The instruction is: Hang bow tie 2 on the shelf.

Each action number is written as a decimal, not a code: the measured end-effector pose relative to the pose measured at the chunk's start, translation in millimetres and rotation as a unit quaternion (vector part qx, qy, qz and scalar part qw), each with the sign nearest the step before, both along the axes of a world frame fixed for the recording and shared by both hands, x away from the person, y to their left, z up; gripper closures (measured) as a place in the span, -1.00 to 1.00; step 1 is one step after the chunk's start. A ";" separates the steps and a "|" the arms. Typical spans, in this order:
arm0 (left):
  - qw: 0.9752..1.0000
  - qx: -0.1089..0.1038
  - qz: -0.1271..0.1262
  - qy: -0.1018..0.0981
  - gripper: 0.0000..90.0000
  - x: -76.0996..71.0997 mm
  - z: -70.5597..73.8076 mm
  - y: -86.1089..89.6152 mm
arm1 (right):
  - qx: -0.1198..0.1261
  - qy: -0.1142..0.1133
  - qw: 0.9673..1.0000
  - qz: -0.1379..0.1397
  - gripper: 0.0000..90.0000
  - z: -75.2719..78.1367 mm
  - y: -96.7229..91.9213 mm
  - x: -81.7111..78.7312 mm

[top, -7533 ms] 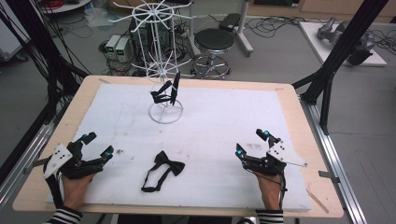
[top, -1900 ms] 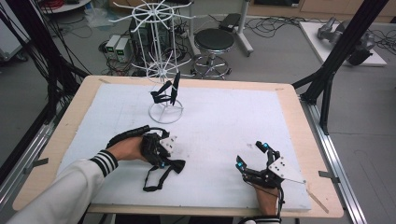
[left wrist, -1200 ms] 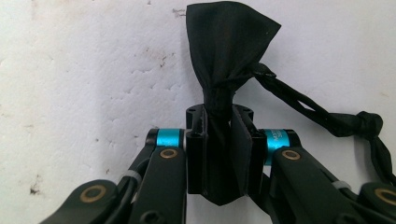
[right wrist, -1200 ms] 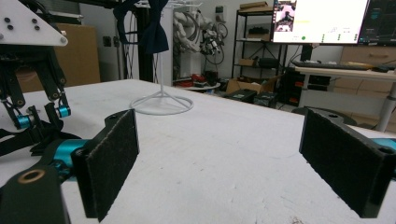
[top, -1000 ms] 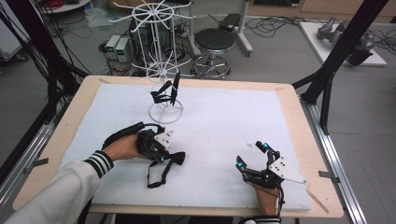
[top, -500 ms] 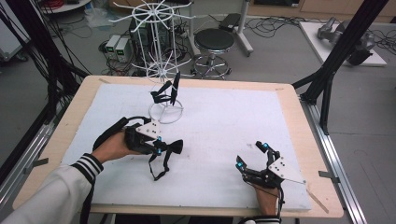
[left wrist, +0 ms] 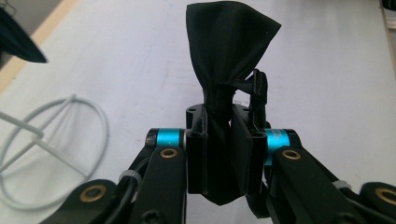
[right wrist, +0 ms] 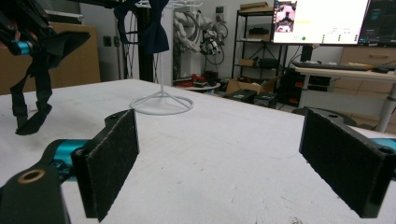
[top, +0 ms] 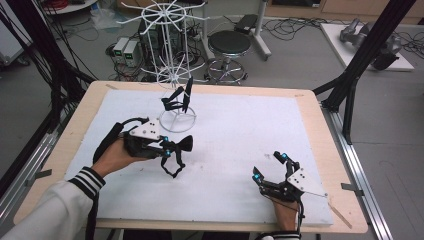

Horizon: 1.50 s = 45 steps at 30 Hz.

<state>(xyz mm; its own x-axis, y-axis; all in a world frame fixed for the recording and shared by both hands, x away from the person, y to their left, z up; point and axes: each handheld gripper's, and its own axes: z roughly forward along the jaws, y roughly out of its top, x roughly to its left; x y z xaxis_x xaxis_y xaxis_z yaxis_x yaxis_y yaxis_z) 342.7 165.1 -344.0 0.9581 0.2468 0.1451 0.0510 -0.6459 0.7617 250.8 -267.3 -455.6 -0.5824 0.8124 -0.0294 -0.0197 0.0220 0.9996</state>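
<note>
My left gripper (top: 169, 148) is shut on a black bow tie (top: 181, 145), lifted off the white mat just in front of the wire stand's ring base (top: 176, 120). In the left gripper view the pads pinch the bow tie (left wrist: 229, 65) at its knot, one wing fanning up and the strap hanging beside it. Its strap (top: 172, 167) dangles to the mat. A second black bow tie (top: 180, 97) hangs on the white wire stand (top: 167, 30). My right gripper (top: 270, 167) rests open near the front right of the mat; nothing lies between its pads (right wrist: 112, 161).
The white mat (top: 240, 135) covers a wooden table (top: 320, 130). The stand's base (right wrist: 162, 104) and the held bow tie (right wrist: 37, 70) appear far off in the right gripper view. A stool (top: 229, 45) and black frame legs (top: 350, 75) stand beyond the table.
My left gripper reached the bow tie lying on the mat, closed on it, and lifted it up and toward the wire stand. The right gripper stayed in place.
</note>
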 end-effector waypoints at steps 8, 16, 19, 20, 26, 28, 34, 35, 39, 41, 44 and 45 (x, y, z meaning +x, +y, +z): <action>0.998 -0.059 0.028 -0.014 0.70 -3.0 9.4 15.3 | -0.001 -0.001 1.000 -0.001 -0.75 0.0 0.2 0.0; 0.992 -0.105 0.058 -0.023 0.70 -3.3 19.4 29.3 | 0.001 0.003 1.000 0.000 -0.75 0.0 0.7 -0.6; 0.991 -0.116 0.066 -0.026 0.70 -3.6 22.2 33.2 | 0.001 0.003 1.000 -0.001 -0.75 0.0 1.0 -0.7; 0.990 -0.121 0.068 -0.027 0.70 -3.6 23.0 34.4 | 0.000 0.003 1.000 0.000 -0.75 0.0 0.8 -0.7; 0.987 -0.134 0.080 -0.038 0.70 -5.5 30.3 41.4 | -0.001 0.002 1.000 -0.001 -0.75 0.0 1.0 -0.6; 0.985 -0.143 0.084 -0.045 0.70 -6.4 34.2 43.6 | -0.001 0.001 1.000 -0.001 -0.75 0.0 1.0 -0.6; 0.979 -0.160 0.104 -0.066 0.70 -5.6 48.5 51.4 | -0.003 -0.001 1.000 0.001 -0.75 0.0 1.2 -0.6; 0.979 -0.162 0.106 -0.069 0.70 -5.1 50.3 52.5 | -0.003 -0.001 1.000 0.001 -0.75 0.1 1.2 -0.6; 0.976 -0.165 0.122 -0.080 0.70 -4.0 55.4 55.5 | -0.003 0.000 1.000 0.001 -0.75 0.0 1.0 -0.5; 0.975 -0.166 0.126 -0.081 0.70 -2.6 57.7 55.7 | -0.003 -0.001 1.000 0.001 -0.75 0.1 1.0 -0.6; 0.973 -0.171 0.133 -0.083 0.70 1.2 61.5 55.4 | -0.003 -0.001 1.000 0.001 -0.75 0.1 1.2 -0.6; 0.972 -0.171 0.135 -0.083 0.70 2.2 62.5 55.6 | -0.003 -0.001 1.000 0.001 -0.75 0.1 1.3 -0.6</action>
